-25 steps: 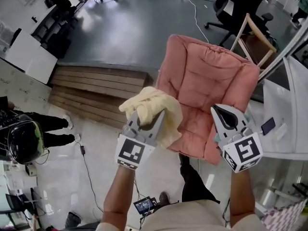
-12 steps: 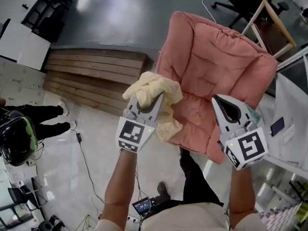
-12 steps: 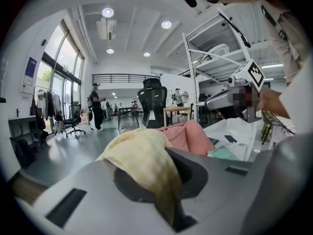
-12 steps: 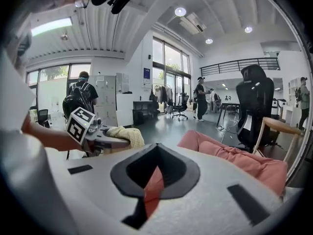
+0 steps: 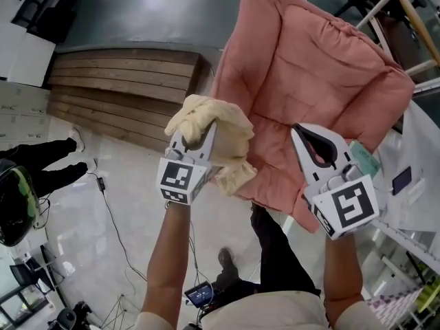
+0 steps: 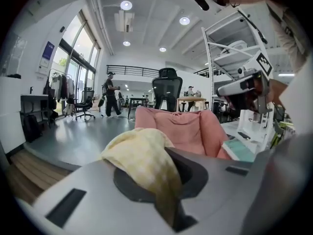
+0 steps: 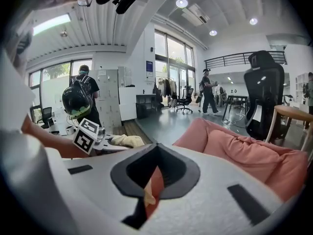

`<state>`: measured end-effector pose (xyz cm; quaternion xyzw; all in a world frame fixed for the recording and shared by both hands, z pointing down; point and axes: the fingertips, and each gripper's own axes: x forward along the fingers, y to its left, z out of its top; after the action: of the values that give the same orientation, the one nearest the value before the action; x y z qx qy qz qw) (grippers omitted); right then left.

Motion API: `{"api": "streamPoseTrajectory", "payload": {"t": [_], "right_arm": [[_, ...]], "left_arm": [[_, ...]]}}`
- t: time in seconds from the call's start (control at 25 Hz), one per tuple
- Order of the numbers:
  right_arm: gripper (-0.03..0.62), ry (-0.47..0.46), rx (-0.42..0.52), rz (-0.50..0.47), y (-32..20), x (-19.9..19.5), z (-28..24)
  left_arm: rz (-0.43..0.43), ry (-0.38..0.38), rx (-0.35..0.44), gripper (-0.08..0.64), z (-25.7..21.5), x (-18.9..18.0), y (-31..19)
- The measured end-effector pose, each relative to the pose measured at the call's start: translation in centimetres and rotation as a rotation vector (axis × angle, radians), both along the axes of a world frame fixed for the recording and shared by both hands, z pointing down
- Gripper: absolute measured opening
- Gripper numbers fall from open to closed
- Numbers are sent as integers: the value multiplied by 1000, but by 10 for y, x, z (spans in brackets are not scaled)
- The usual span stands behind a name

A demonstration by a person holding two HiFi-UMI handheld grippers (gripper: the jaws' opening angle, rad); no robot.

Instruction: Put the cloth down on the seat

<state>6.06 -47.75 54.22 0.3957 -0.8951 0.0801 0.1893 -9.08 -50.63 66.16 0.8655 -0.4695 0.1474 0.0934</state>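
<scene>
A crumpled pale yellow cloth (image 5: 213,126) is bunched in my left gripper (image 5: 196,136), which is shut on it, in the air at the left front edge of the pink cushioned seat (image 5: 316,67). In the left gripper view the cloth (image 6: 142,155) drapes over the jaws and hides their tips, with the seat (image 6: 190,131) just beyond. My right gripper (image 5: 298,129) hovers over the seat's front right part, shut with nothing in it. In the right gripper view the seat (image 7: 244,153) lies ahead, and the cloth (image 7: 126,141) shows at the left.
A wooden stepped platform (image 5: 124,91) lies on the floor left of the seat. A wooden chair frame (image 5: 405,19) stands behind it. A white table (image 5: 419,198) with a teal item (image 5: 364,160) is at the right. A person in dark clothes (image 5: 41,170) stands at the far left.
Both grippers have come nearer to the seat, which now fills more of the head view. The left gripper still holds the cloth, carried slightly up and toward the seat's edge.
</scene>
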Motion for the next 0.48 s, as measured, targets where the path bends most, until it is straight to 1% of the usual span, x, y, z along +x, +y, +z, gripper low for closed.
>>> {"api": "streamPoseTrajectory", "payload": {"t": [0.24,0.48], "right_arm": [[-6,-15,-44,-21,-15,-20,37],[-6,-11,-86,-40,-27,-28,72]], "left_arm": [[-82,19,-47,28,51,-27,-16],[-162,18,-124,28,92,-47,-31]]}}
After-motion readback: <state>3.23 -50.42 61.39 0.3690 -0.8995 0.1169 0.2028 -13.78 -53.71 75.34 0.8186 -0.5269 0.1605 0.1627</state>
